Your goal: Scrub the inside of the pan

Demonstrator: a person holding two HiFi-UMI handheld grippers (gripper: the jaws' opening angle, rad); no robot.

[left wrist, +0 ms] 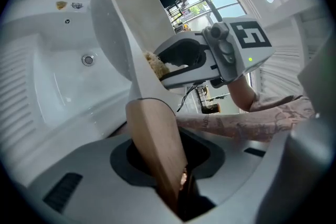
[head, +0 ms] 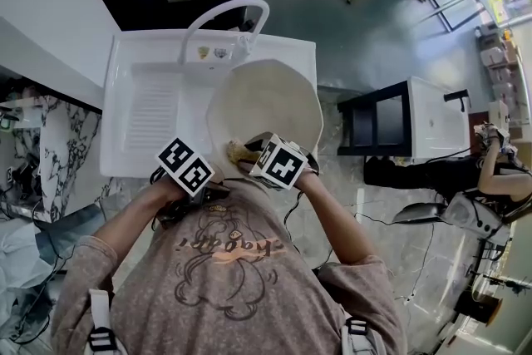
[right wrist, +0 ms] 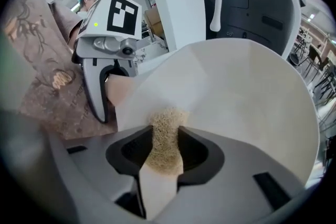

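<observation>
A cream-white pan [head: 266, 104] is held tilted over the white sink [head: 141, 96], its inside facing me. My left gripper [left wrist: 168, 165] is shut on the pan's wooden handle [left wrist: 155, 139], which runs up to the pan's body [left wrist: 121, 18]. My right gripper [right wrist: 163, 160] is shut on a tan scrubbing sponge [right wrist: 165, 134], and the sponge's end presses against the pan's inner wall [right wrist: 236, 92] close to the rim. In the head view the sponge [head: 241, 151] shows at the pan's near edge, between the two marker cubes.
A curved white faucet [head: 224, 17] arches over the back of the sink, whose drain [left wrist: 88, 60] lies below the pan. A black cabinet [head: 391, 120] stands to the right of the sink, a marble counter [head: 50, 145] to its left. Another person [head: 490, 170] is at the far right.
</observation>
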